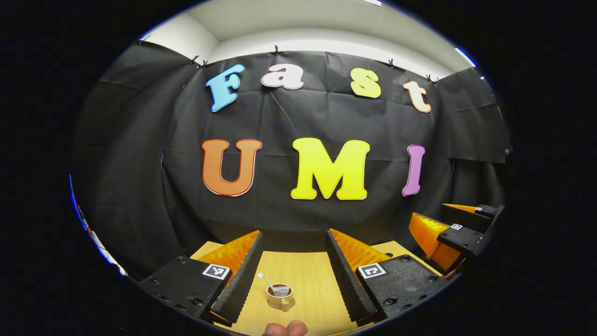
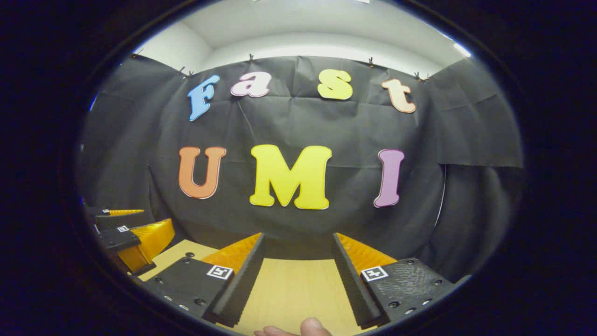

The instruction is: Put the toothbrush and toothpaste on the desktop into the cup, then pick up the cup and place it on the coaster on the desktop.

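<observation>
In the left gripper view a small brown-rimmed cup (image 1: 279,293) stands upright on the wooden desktop (image 1: 312,284), far below and between my fingers. A white toothbrush (image 1: 267,280) leans out of it to the upper left. The toothpaste (image 1: 282,291) sits inside it. A pale patch (image 1: 285,305) lies under the cup's near side; I cannot tell whether it is the coaster. My left gripper (image 1: 293,233) is open, high above the desk, holding nothing. My right gripper (image 2: 298,237) is also open and holds nothing, with bare desktop (image 2: 298,289) below it.
The right gripper (image 1: 454,233) hangs at the right edge of the left gripper view. The left gripper (image 2: 128,233) shows at the left of the right gripper view. A person's fingertips (image 1: 284,329) (image 2: 308,326) appear at the bottom. The black cloth wall stands behind the desk.
</observation>
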